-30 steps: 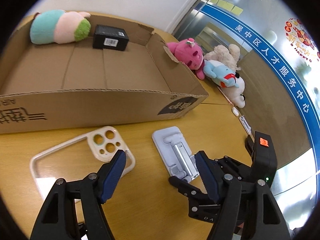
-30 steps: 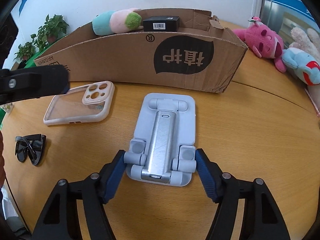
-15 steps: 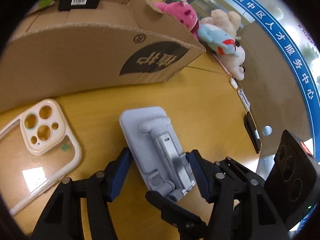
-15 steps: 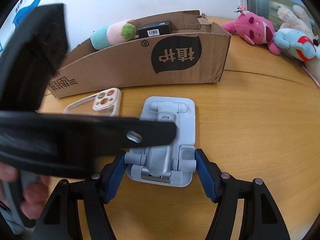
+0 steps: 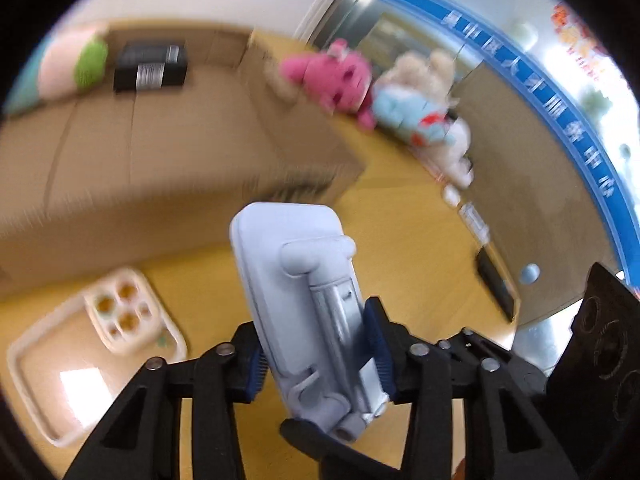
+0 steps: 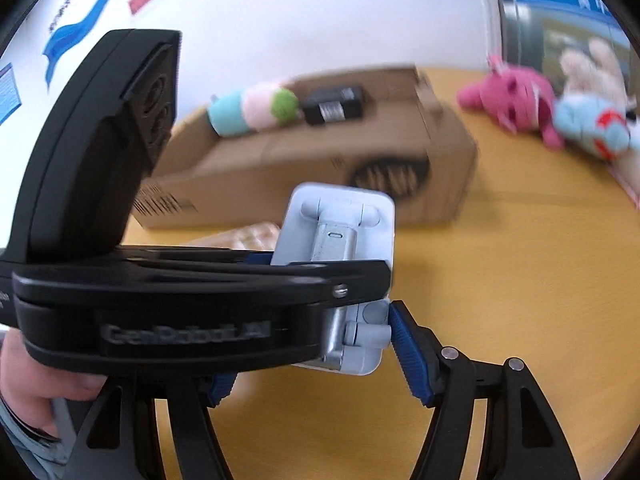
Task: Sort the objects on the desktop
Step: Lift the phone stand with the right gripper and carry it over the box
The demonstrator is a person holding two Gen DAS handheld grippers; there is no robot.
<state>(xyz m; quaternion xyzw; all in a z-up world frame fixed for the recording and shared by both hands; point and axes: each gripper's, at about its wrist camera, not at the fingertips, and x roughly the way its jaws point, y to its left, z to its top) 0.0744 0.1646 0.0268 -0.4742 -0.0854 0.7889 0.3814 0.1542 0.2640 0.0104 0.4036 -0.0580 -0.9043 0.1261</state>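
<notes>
My left gripper [image 5: 316, 356] is shut on the pale blue folding phone stand [image 5: 304, 296] and holds it tilted above the wooden table. The stand also shows in the right wrist view [image 6: 340, 240], with the left gripper's black body [image 6: 200, 292] crossing in front of it. My right gripper [image 6: 320, 360] is open, its blue pads either side of the stand's near end, not clamping it. The open cardboard box [image 5: 160, 152] lies behind, holding a plush roll [image 5: 72, 64] and a black box [image 5: 150, 66].
A clear phone case [image 5: 96, 340] lies on the table at the left. Pink [image 5: 332, 76] and blue [image 5: 416, 116] plush toys sit right of the box by the wall. A dark phone [image 5: 496, 280] lies near the table's right edge.
The left gripper closed on the phone stand and lifted it off the table, tilting it up. The right gripper stayed open around its near end. Both views are now motion-blurred.
</notes>
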